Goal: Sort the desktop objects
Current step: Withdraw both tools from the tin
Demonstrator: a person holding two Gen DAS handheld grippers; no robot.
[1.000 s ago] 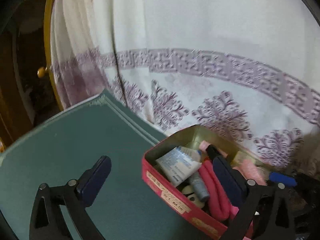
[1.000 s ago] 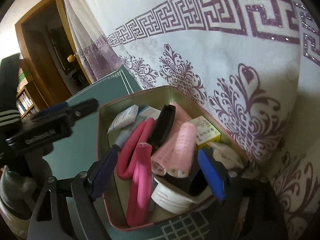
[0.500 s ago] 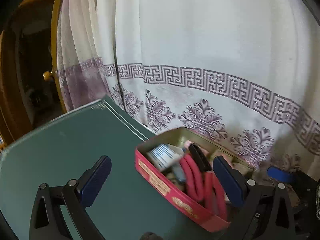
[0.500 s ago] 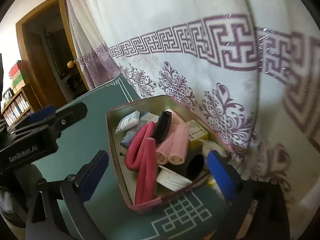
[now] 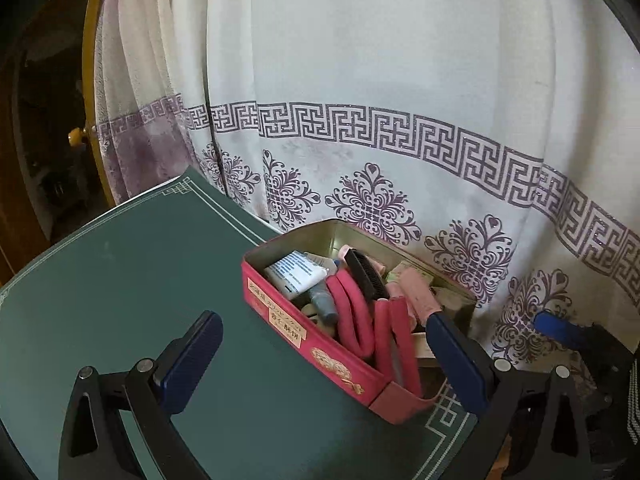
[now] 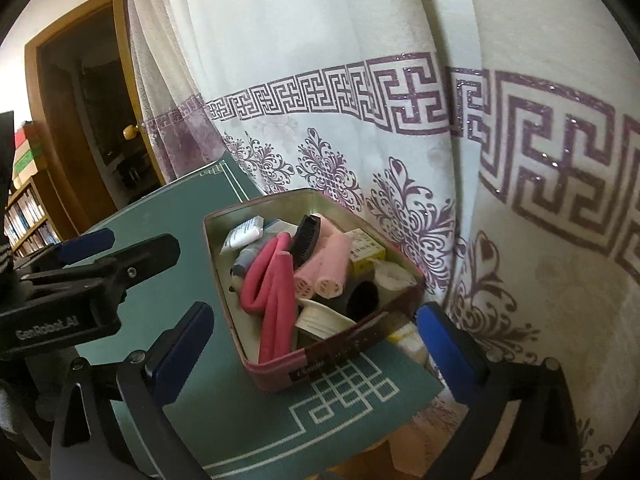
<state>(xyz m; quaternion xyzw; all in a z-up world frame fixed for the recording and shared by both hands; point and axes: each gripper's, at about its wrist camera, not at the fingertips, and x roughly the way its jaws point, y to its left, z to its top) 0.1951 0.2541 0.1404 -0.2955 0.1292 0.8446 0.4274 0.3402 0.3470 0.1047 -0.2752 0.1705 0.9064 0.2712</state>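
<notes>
A red tin box (image 5: pixel 320 354) (image 6: pixel 340 354) without a lid stands on the green mat (image 5: pixel 120 280) (image 6: pixel 248 412) near its far corner. In it lie pink foam rollers (image 6: pixel 272 292), pale pink curlers (image 6: pixel 326 268), a black comb (image 6: pixel 306 236), a white tube (image 5: pixel 294 274) and small packets. My left gripper (image 5: pixel 326 364) is open and empty, its right finger beside the tin. My right gripper (image 6: pixel 312 354) is open wide and empty, with the tin's near corner seen between its fingers, a little beyond them. The left gripper (image 6: pixel 84 272) also shows in the right wrist view, at the left.
A white curtain with purple patterns (image 5: pixel 360 140) (image 6: pixel 400 120) hangs right behind the tin and the mat. A wooden door frame (image 6: pixel 48 100) and a bookshelf (image 6: pixel 24 216) are at the far left. A yellow and white packet (image 6: pixel 408 340) lies off the mat by the tin's right side.
Both grippers have drawn back and up from the tin, which now looks smaller and farther. The right gripper's jaws opened wider.
</notes>
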